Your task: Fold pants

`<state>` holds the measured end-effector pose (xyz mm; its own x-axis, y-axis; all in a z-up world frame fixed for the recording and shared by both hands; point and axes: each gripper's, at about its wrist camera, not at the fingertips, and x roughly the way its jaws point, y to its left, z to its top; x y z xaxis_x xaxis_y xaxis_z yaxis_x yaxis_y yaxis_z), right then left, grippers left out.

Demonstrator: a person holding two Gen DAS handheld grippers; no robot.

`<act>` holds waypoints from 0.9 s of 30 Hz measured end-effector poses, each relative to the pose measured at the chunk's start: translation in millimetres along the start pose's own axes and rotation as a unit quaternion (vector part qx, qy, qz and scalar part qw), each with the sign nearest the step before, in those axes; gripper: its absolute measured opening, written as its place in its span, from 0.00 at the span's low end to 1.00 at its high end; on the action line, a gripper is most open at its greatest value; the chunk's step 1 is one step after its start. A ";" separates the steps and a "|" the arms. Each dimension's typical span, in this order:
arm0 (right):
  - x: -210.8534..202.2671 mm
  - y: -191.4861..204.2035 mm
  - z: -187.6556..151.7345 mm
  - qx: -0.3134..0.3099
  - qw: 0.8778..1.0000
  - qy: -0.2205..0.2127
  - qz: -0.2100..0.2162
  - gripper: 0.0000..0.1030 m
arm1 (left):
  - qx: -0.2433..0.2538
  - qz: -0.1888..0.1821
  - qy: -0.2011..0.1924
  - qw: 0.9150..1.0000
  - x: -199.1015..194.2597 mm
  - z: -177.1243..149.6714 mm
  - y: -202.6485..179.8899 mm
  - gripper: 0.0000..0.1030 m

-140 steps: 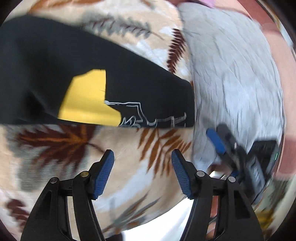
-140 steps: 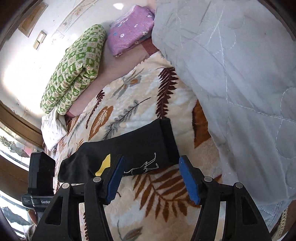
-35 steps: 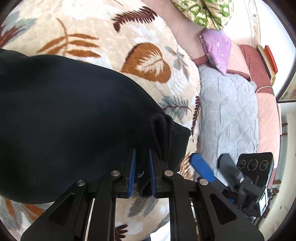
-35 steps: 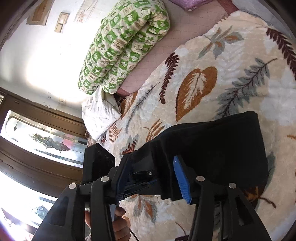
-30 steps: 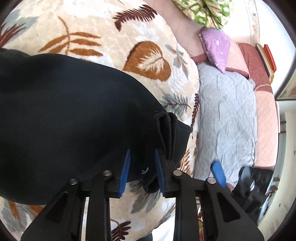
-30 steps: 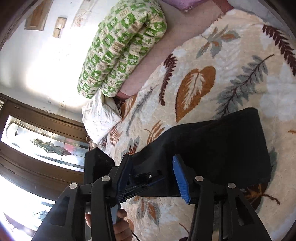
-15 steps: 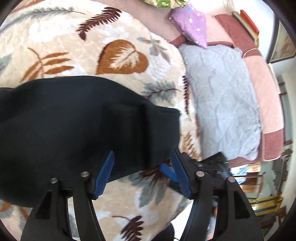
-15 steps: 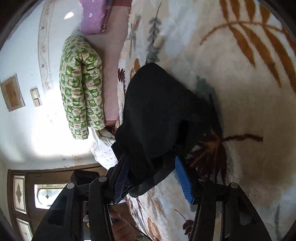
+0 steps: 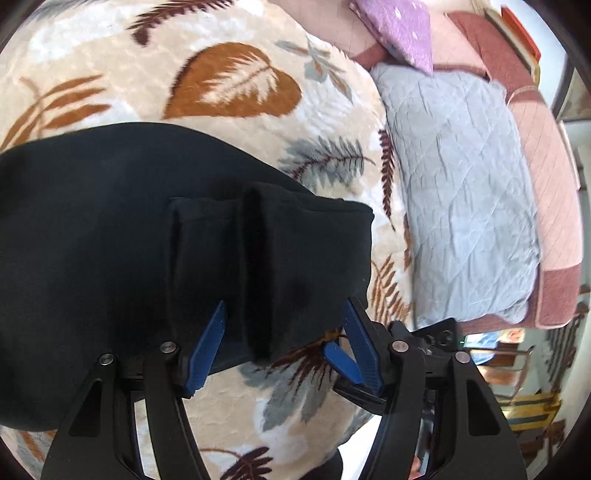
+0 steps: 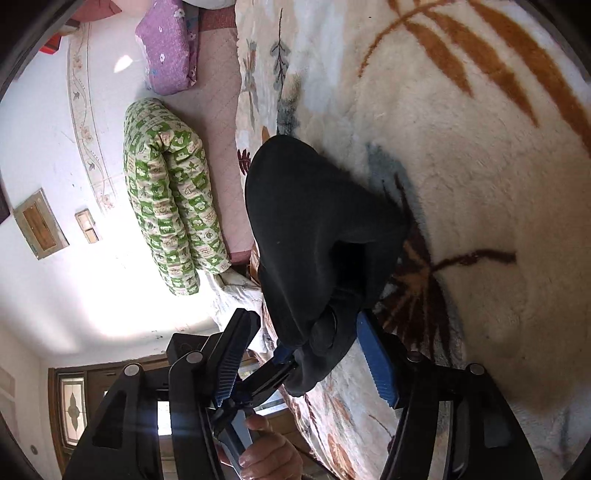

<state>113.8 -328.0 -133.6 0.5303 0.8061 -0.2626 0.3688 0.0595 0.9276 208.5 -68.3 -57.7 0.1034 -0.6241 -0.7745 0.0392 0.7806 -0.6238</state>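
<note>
The black pants (image 9: 110, 240) lie folded in layers on the leaf-print blanket (image 9: 229, 81). My left gripper (image 9: 284, 343) points down at their near folded edge. That edge lies between its blue pads, which do not press on it while the jaws are closing. From the side, my right gripper (image 10: 303, 365) straddles a corner of the pants (image 10: 314, 221). Its jaws are opening, and the cloth between them is loose. One of the right gripper's pads (image 9: 340, 360) shows just behind the left one's right finger.
A grey quilt (image 9: 461, 184) lies to the right of the blanket and a purple pillow (image 9: 402, 29) beyond it. A rolled green patterned quilt (image 10: 170, 206) rests by the wall. A person's hand (image 10: 269, 458) holds the left gripper near the bed's edge.
The left jaws, shut on the folded edge a second ago, have spread and drawn back. The right gripper has dropped low and rolled, and its jaws have widened around the corner.
</note>
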 end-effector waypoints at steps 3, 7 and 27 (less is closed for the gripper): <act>-3.7 -1.0 -1.9 -0.003 1.000 0.003 0.006 0.61 | -0.013 -0.001 0.010 1.000 8.1 3.1 -5.3 0.08; -0.6 -3.4 -5.9 0.007 1.000 0.008 0.012 0.61 | -0.058 -0.040 -0.004 0.998 -2.8 11.9 -4.3 0.06; 14.8 -8.6 -5.8 0.040 0.998 -0.024 0.037 0.65 | -0.086 0.027 -0.016 0.996 -23.2 -0.3 28.9 0.14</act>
<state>114.1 -313.2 -144.0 0.5937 0.7772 -0.2085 0.3861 -0.0479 0.9212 206.9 -31.3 -57.8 0.1317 -0.5784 -0.8050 -0.1371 0.7937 -0.5927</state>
